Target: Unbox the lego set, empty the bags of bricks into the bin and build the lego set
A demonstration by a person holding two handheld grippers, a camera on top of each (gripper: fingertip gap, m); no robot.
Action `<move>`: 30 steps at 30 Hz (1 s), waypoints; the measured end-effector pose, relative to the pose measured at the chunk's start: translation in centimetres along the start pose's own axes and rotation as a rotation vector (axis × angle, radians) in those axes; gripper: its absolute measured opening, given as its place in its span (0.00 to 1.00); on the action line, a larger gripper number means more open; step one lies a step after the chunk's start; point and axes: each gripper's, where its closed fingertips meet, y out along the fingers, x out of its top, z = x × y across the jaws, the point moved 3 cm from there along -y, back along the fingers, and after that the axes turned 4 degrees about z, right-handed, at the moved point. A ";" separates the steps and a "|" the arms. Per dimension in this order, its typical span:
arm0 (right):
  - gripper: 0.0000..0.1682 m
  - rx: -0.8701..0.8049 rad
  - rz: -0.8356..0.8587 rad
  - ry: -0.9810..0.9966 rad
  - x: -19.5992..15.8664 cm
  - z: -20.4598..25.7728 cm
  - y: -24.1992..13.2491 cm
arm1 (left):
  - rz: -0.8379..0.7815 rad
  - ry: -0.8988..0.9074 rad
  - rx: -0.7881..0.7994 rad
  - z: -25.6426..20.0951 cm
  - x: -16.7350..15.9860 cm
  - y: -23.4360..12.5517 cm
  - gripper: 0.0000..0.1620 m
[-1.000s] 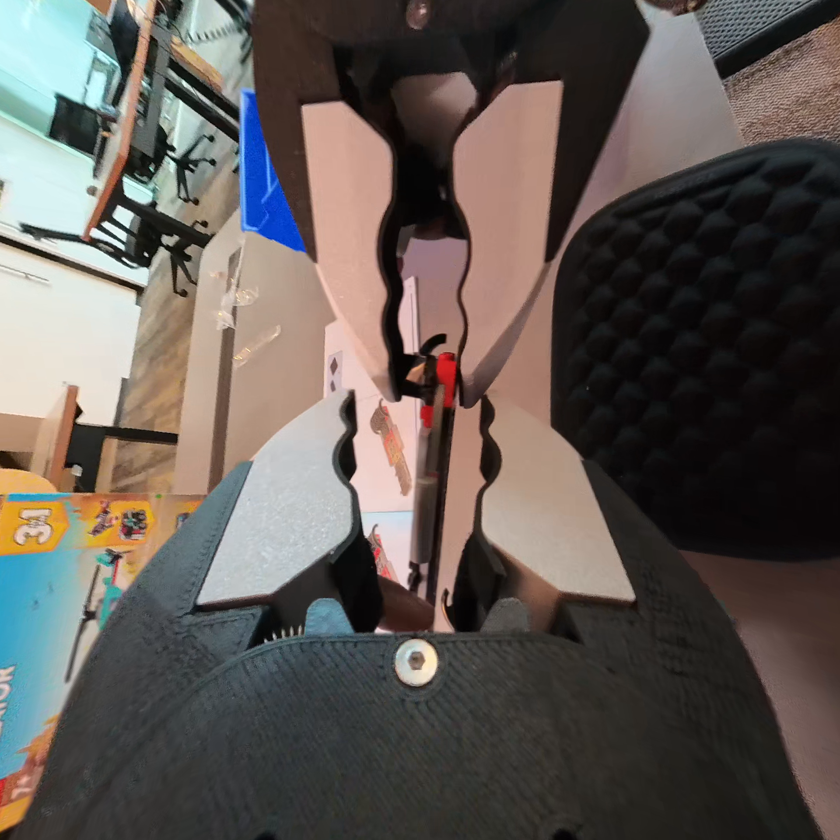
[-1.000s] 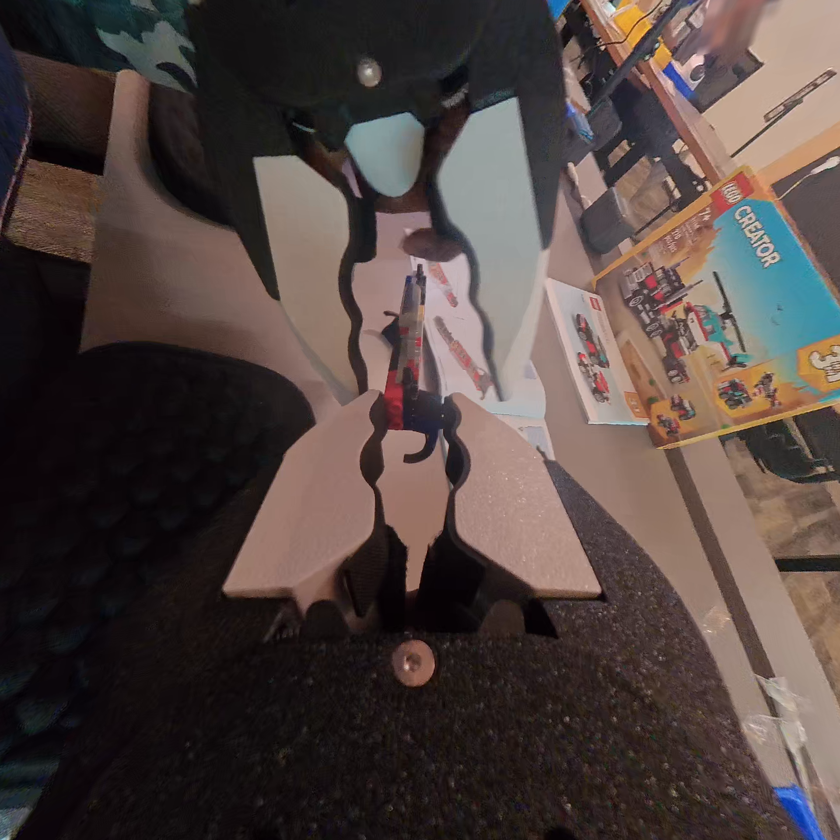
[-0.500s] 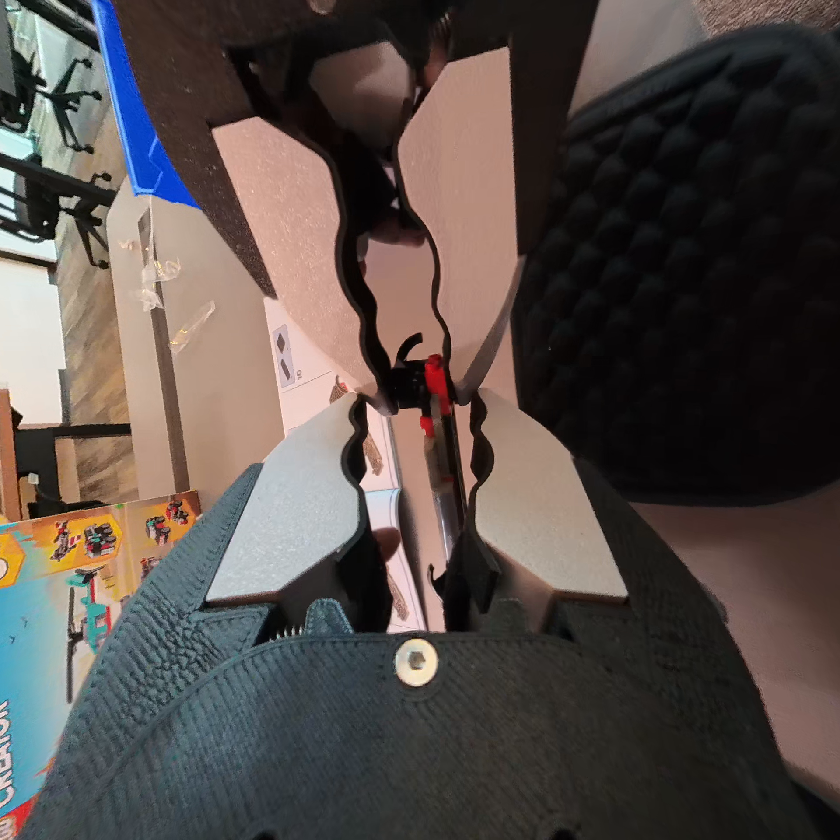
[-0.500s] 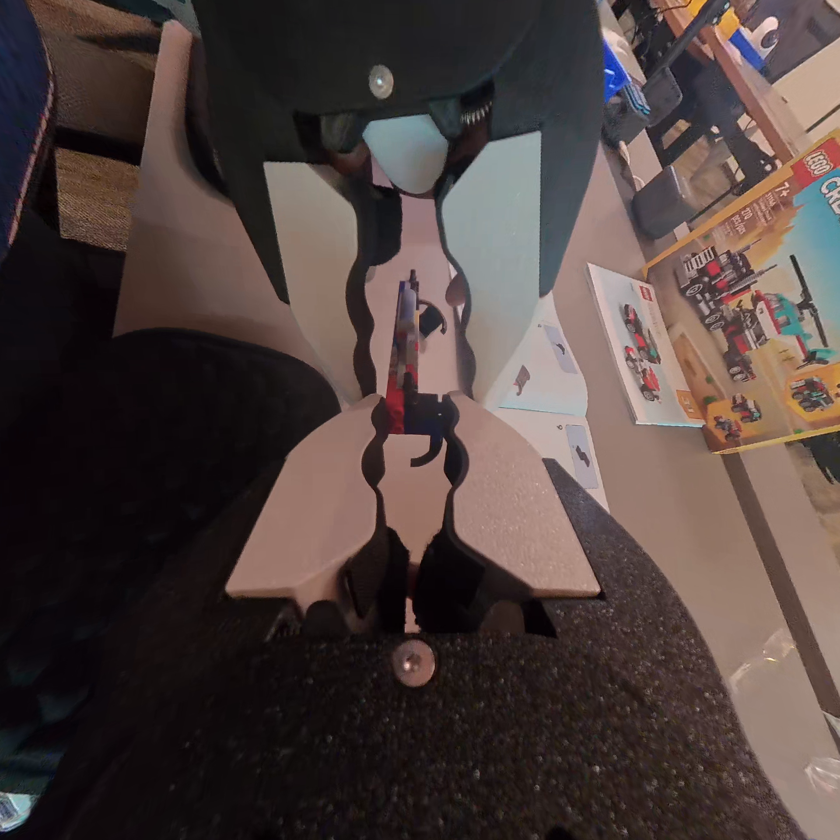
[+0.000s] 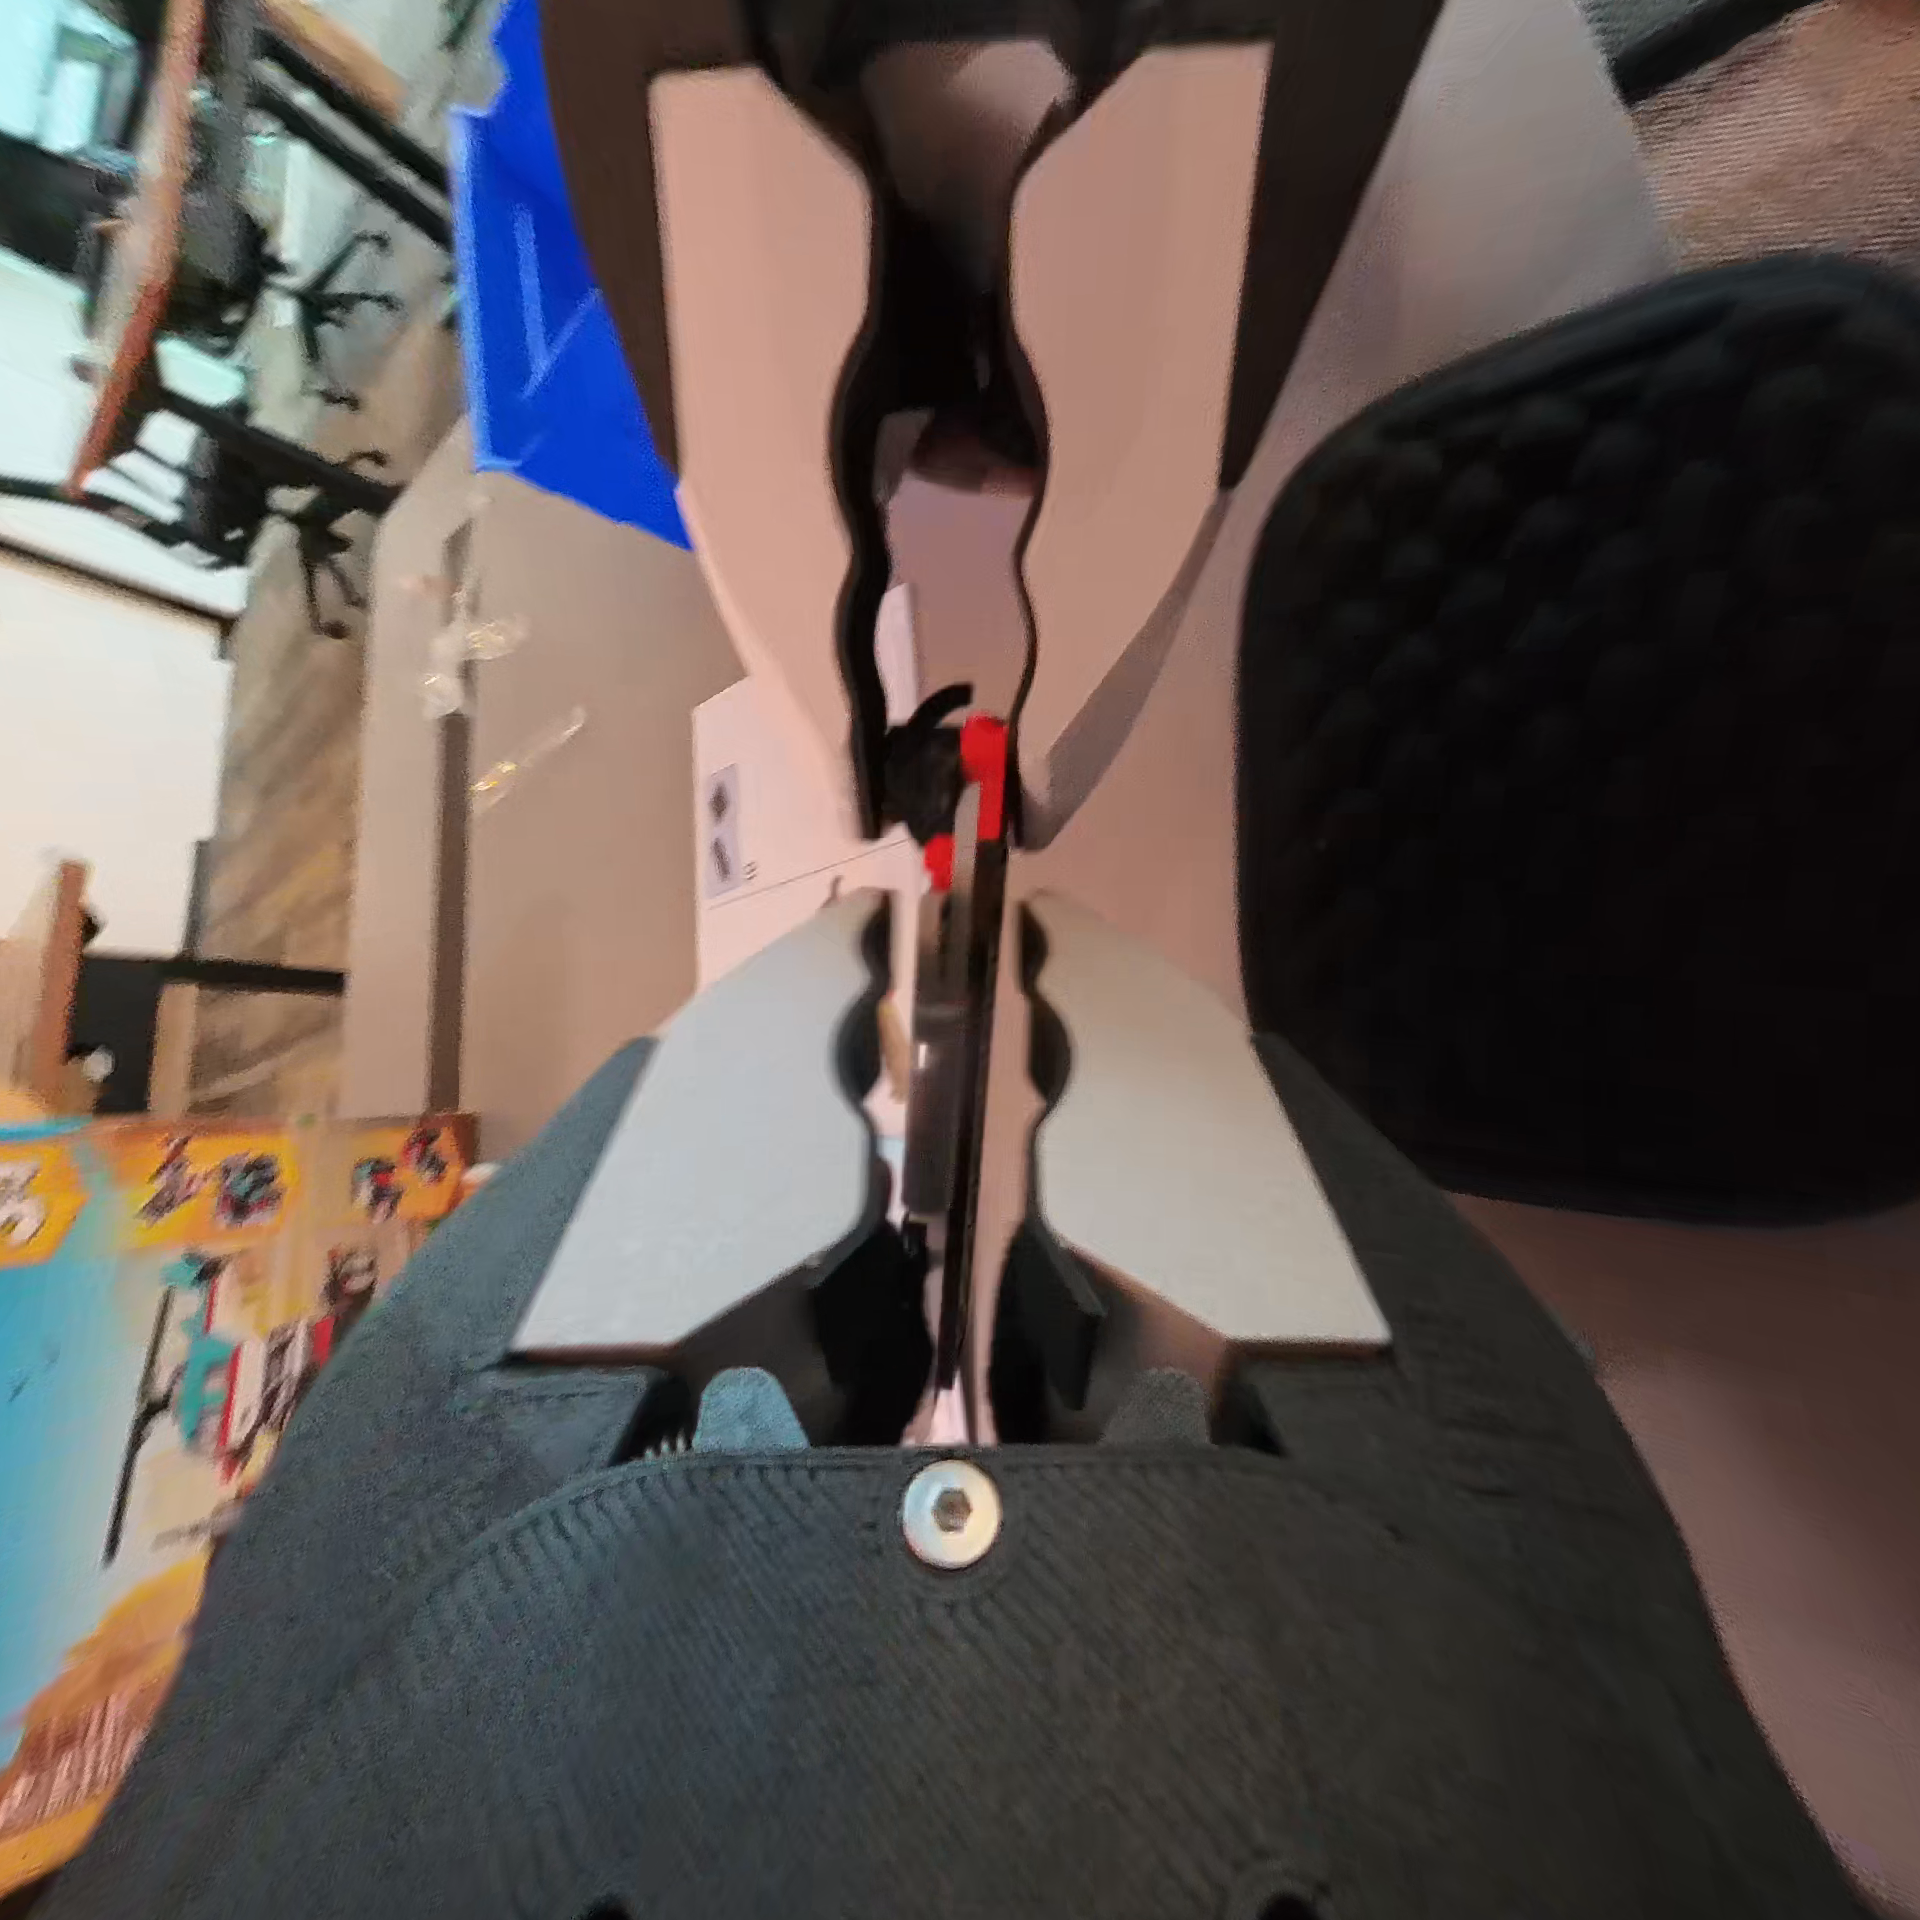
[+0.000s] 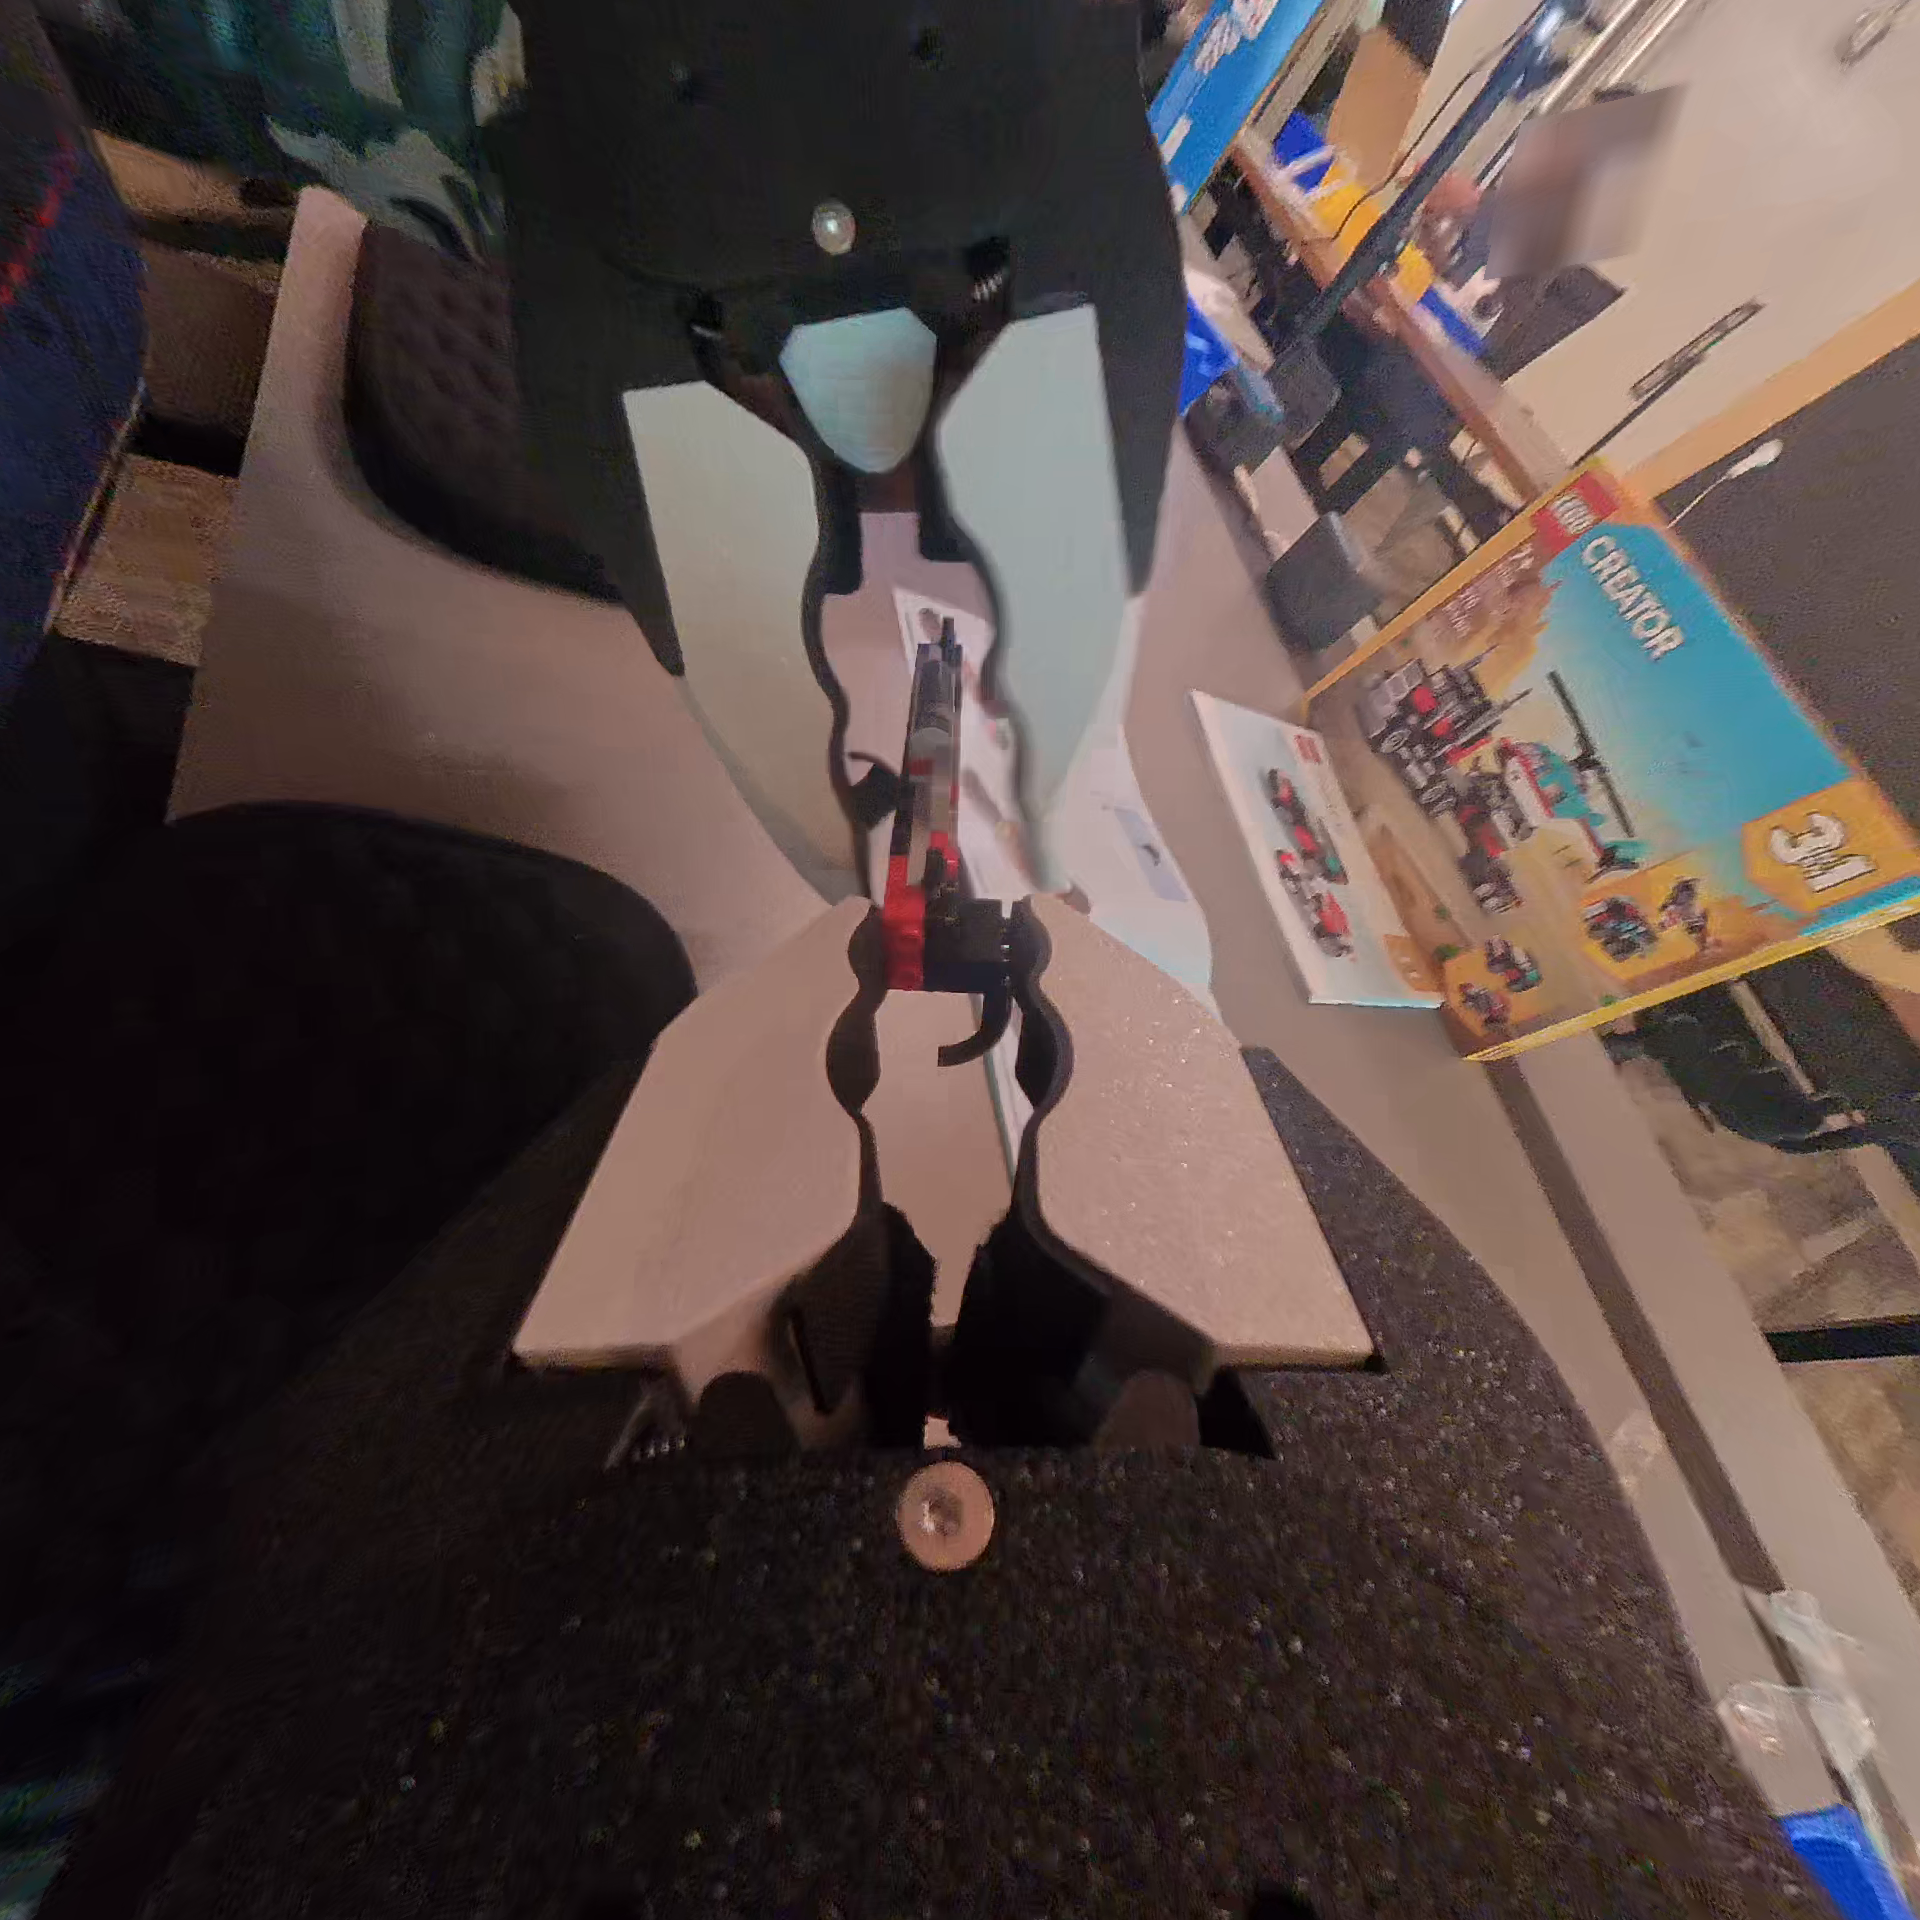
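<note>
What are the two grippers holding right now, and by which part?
Both hold one long thin lego build: right gripper clamps its red-and-black end, left gripper grips farther along its length.

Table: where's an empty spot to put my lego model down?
Bare table shows between the black cushion and the left gripper. A second bare strip runs below the lego box, towards the plastic bags. It is crowded around the booklets beside the box.

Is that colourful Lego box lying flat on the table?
No, the Lego box stands tilted on its edge on the table, with a booklet lying flat beside it.
</note>
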 end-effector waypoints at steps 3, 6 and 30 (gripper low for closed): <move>0.14 -0.010 -0.007 -0.005 -0.3 -0.2 0.1 | 0.066 -0.018 0.129 1.3 -1.1 -0.8 0.36; 0.14 -0.015 -0.035 -0.045 -0.2 -0.3 0.0 | 0.001 -0.033 0.203 1.8 -1.5 -2.1 0.39; 0.14 0.223 -0.239 0.012 -0.3 0.2 2.0 | -0.118 -0.149 0.107 -1.1 -3.8 -2.9 0.10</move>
